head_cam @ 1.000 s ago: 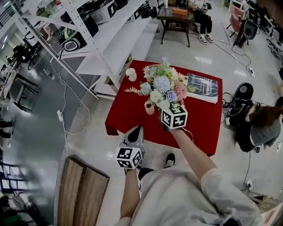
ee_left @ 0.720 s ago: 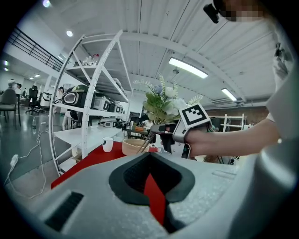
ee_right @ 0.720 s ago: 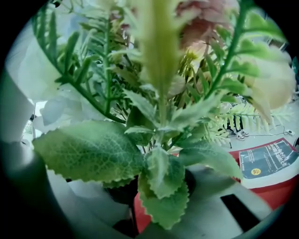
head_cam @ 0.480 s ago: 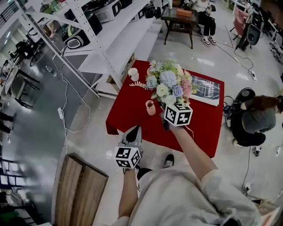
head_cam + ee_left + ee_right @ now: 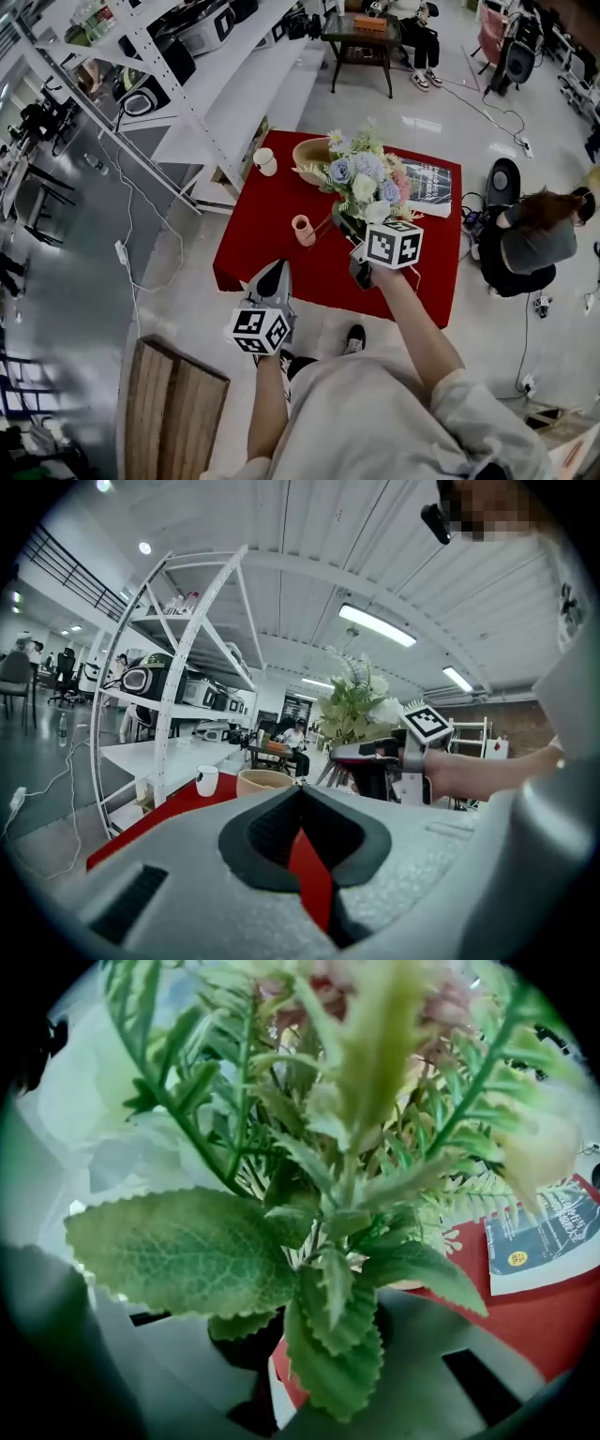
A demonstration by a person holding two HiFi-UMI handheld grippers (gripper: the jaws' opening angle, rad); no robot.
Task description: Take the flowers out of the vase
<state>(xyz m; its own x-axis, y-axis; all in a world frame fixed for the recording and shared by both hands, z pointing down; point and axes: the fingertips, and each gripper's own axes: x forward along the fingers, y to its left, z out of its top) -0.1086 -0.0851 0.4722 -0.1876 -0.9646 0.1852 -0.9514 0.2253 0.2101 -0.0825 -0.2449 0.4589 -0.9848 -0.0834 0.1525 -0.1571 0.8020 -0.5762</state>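
Observation:
The bunch of artificial flowers [image 5: 366, 183] hangs clear of the small pink vase [image 5: 303, 230], to the vase's right and above the red table [image 5: 272, 258]. My right gripper [image 5: 351, 253] is shut on the stems below the leaves. In the right gripper view the green leaves and flowers [image 5: 319, 1204] fill the picture, and the stems run down between the grey jaws of the right gripper [image 5: 286, 1372]. My left gripper [image 5: 272, 277] hovers shut and empty at the table's near edge. From the left gripper [image 5: 300, 794], the bouquet [image 5: 356, 700] shows ahead to the right.
On the table stand a white cup [image 5: 266, 161], a wooden bowl [image 5: 309, 150] and a dark book [image 5: 427, 181]. White shelving [image 5: 216, 84] runs along the left. A person crouches at the right [image 5: 530, 244]. A wooden board [image 5: 173, 403] lies on the floor.
My right gripper has drawn the flowers up and to the right, out of the vase. The vase stays upright on the table. The left gripper has hardly moved.

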